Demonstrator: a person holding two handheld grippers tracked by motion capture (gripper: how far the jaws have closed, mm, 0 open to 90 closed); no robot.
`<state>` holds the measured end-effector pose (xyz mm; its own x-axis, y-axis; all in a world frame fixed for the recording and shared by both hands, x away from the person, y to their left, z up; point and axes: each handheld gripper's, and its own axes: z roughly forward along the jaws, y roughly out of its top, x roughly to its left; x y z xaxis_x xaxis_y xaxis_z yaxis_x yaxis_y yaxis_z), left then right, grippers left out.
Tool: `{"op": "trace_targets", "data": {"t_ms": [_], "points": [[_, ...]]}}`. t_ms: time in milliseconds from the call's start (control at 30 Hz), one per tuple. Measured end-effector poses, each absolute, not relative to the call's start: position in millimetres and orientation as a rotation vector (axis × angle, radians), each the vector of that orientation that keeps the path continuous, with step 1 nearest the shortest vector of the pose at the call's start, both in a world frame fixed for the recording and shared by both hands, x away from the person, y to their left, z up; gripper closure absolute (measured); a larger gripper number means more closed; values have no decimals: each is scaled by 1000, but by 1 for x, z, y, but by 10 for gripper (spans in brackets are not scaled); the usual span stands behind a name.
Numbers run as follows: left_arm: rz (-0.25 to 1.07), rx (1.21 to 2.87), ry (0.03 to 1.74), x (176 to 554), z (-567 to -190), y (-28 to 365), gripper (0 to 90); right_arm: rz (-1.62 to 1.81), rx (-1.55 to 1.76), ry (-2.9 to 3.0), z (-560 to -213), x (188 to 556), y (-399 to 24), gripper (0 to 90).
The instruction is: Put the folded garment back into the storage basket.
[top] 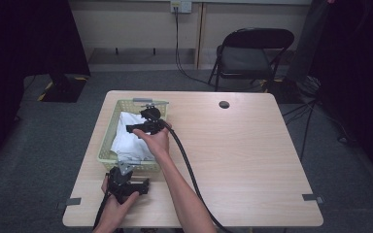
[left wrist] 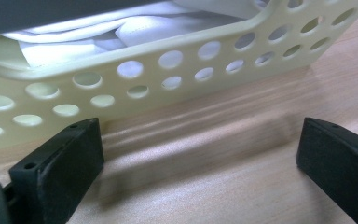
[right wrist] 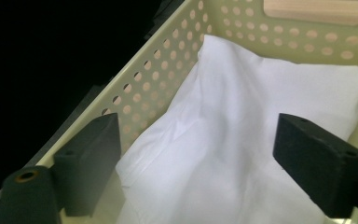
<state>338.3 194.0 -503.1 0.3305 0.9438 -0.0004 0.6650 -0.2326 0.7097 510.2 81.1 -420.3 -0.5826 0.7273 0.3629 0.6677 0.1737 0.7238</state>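
While the right claw gapes, the white cloth lies beneath it.

**Black grippers, bare forearms**

Two black hand-held grippers: left gripper, right gripper. Blocky matt black jaws with small round screw holes near the edges. Grey three-cornered plate on top of the left one. Thick black cable trailing from the right one. Forearms bare, no sleeves, no gloves.
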Motion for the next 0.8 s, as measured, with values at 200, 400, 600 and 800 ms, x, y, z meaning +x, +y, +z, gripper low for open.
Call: {"op": "trace_targets", "data": {"t_ms": [200,400,600,800], "points": [[586,1985,1408,338,-503,194,0,1431,1391,2372,-420,509,80,25],[586,1983,1409,338,-503,194,0,1508,1405,2366,-417,507,75,21],[585,1983,1408,338,-503,194,0,1497,1391,2352,-412,504,68,26],[585,1983,1408,338,-503,194,0,1536,1368,2333,-406,499,62,34]]}}
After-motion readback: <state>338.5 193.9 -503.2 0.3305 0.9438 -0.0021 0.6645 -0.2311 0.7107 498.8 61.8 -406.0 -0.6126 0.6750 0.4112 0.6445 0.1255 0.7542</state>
